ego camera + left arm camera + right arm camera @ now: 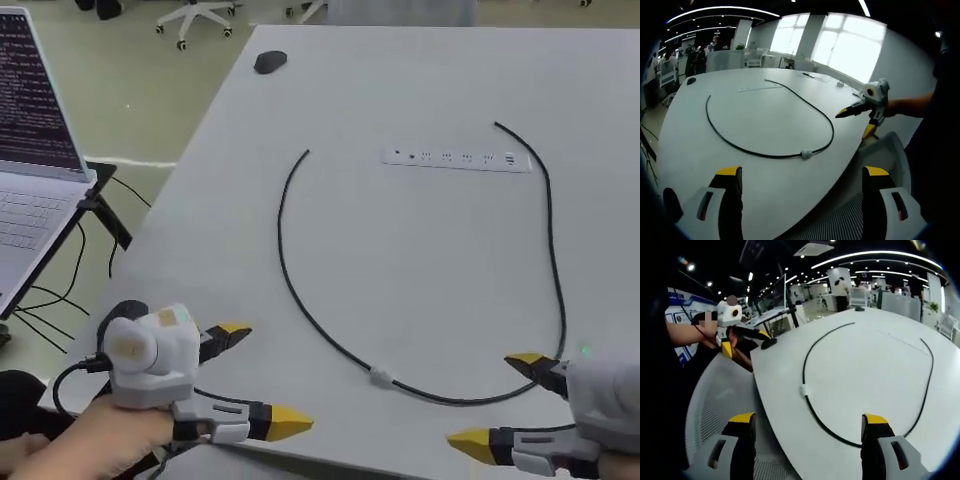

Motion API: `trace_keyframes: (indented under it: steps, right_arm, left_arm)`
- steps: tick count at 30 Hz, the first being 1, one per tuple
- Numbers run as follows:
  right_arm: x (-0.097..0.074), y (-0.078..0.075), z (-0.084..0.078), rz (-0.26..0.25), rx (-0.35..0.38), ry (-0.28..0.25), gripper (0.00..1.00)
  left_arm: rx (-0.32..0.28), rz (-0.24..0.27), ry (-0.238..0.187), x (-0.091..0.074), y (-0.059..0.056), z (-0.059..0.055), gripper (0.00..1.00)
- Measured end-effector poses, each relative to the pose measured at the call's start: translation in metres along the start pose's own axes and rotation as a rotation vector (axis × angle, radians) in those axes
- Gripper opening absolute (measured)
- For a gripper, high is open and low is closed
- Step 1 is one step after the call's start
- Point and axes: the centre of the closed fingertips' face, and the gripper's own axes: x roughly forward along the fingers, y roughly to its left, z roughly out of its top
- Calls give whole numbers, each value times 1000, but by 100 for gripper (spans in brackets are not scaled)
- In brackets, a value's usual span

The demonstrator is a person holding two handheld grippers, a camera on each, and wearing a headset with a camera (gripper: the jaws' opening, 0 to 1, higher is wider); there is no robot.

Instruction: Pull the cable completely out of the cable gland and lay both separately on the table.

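Cropping is hiding much of the right hand-held gripper (pixel 495 400) at the lower right corner of the head view, and a laptop (pixel 30 190) is running off the left edge. The cable gland (pixel 381 377) is showing as a small white lump, too small for any detail to be made out.

The black cable (pixel 281 225) is lying flat on the white counter (pixel 420 270) in a wide U that is opening toward the far side, with both free ends pointing away from the person. The gland is sitting on the cable at the near bend of the U, its long axis following the cable there, running roughly left to right. It is lying between the two hand-held grippers and just beyond their tips.

The left hand-held gripper (pixel 262 378) is hovering at the near left edge of the counter with its jaws spread wide and holding nothing. The right one is facing it from the near right, jaws also spread wide and empty. A white power strip (pixel 455 159) is lying near the far right end of the cable, and a dark mouse (pixel 270 62) is sitting well beyond the loop.
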Motion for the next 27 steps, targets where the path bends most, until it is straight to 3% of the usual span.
trace_keyframes:
  steps: [5,13,27]
  right_arm:
    - [9,0,9,7,-13,7,86]
    - [28,0,14,21,-47,42,82]
    - [58,-8,10,18,-96,141,68]
  left_arm:
    - [20,-4,39,4,2,-4,100]
    - [29,9,21,5,9,3,99]
    - [44,49,37,1,20,-9,96]
